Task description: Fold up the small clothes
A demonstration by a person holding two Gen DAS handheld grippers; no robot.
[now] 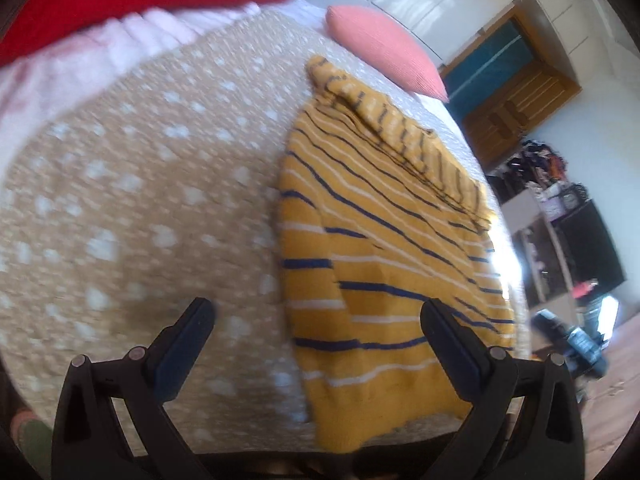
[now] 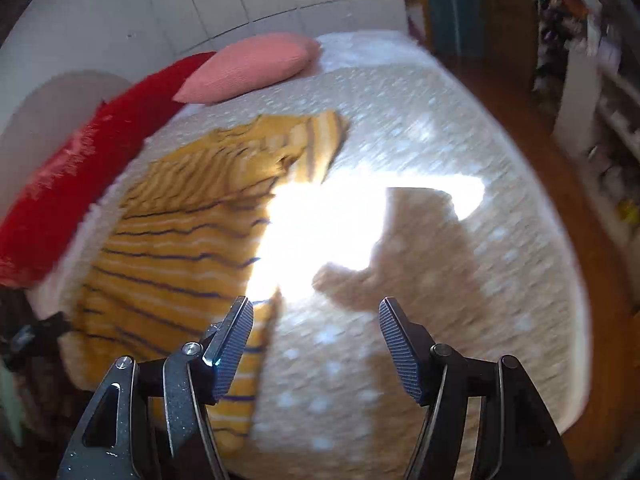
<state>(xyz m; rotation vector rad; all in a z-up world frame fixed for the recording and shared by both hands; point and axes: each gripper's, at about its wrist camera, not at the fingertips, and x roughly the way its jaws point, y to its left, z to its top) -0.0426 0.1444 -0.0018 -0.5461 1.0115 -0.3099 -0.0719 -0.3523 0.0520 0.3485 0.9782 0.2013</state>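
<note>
Both jaws stand apart, empty, on the left hand-held gripper (image 1: 316, 344) and right hand-held gripper (image 2: 316, 340); the yellow striped sweater (image 1: 384, 248) lies part-folded on the bed (image 1: 132, 184), apparently released between folds; 2 cushions sit beyond.

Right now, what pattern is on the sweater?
Mustard yellow sweater with thin navy and white stripes; clearest in the left wrist view.
</note>
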